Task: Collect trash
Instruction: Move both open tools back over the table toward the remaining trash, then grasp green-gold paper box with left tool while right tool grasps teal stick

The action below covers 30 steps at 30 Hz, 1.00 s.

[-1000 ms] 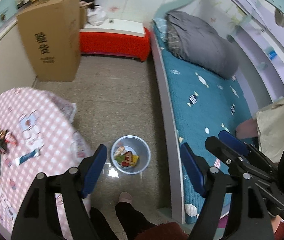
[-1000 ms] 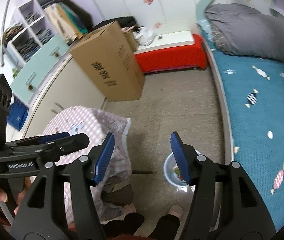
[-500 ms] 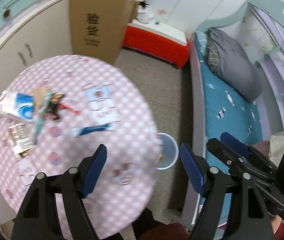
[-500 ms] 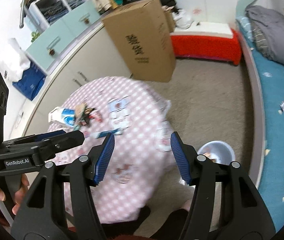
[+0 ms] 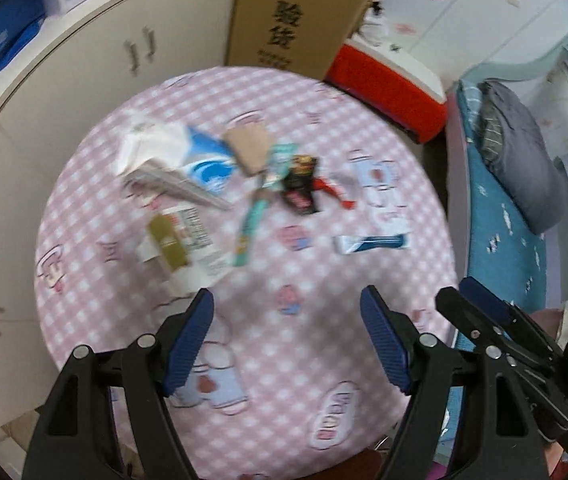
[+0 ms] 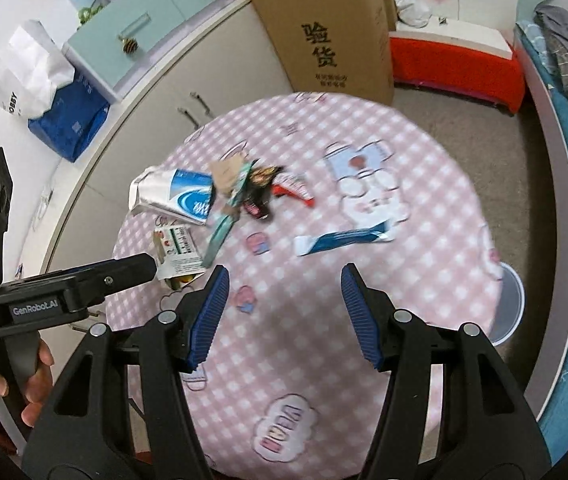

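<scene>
1. the trash lay scattered on the far half of the round table, wrappers overlapping, one blue sachet apart.
2. my left gripper and right gripper hung above the table's near half, jaws apart and empty, presumably ready to pick.
3. the bin stood just beside the table's edge, handy for dropping.

Right tongs gape over the pink table (wrappers scattered beyond).
</scene>
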### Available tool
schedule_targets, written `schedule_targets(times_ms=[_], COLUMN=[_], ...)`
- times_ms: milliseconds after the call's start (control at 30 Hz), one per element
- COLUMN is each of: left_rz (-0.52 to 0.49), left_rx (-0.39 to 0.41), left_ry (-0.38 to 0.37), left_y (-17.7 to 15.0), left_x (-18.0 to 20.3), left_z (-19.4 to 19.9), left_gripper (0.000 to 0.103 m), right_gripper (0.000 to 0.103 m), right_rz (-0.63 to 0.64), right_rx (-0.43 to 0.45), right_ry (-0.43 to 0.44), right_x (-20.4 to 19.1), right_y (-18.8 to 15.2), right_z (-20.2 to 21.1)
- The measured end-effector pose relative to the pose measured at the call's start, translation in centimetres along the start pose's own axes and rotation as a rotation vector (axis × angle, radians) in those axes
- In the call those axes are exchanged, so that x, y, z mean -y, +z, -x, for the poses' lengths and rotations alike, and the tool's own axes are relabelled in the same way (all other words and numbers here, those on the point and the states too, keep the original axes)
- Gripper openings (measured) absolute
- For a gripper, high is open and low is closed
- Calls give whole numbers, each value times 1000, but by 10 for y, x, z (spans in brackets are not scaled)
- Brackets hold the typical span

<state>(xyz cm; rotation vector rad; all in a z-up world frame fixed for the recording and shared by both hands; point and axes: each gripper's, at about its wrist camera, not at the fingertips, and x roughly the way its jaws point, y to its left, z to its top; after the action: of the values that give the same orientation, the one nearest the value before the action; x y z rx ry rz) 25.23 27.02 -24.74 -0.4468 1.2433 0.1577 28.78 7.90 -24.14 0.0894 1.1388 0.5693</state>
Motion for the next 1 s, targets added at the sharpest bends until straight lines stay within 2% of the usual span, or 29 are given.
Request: schedule_targets(times_ms=[267, 467, 600, 667, 867, 900, 933, 1000], left_rz=[30, 149, 180, 189, 176, 167, 157, 162], left_rx=[-51, -91, -97, -100, -85, -90, -106, -153], left_ry=[44, 28, 24, 50, 24, 23, 23, -4], left_y=[-3, -5, -1, 4, 22, 24, 27, 28], left_x=[-41, -73, -80, -84, -87, -87, -87, -90], left_z=[-29, -53, -63, -68, -76, -79, -83, -91], left_gripper=[75, 76, 76, 76, 76, 70, 55, 46], right_gripper=[58, 58, 58, 58, 58, 58, 58, 58], right_rz=[-33, -41, -54, -57, -55, -52, -48, -35], right_rx=[-27, -45, -57, -62, -73, -75, -78, -85], right_ry=[-40, -68, -81, -86, -77, -68, -62, -41], right_x=[-9, -7, -3, -1, -4, -7, -10, -18], right_y=[-3, -5, -5, -4, 8, 11, 13, 20], right_z=[-27, -37, -41, -43, -53, -56, -59, -68])
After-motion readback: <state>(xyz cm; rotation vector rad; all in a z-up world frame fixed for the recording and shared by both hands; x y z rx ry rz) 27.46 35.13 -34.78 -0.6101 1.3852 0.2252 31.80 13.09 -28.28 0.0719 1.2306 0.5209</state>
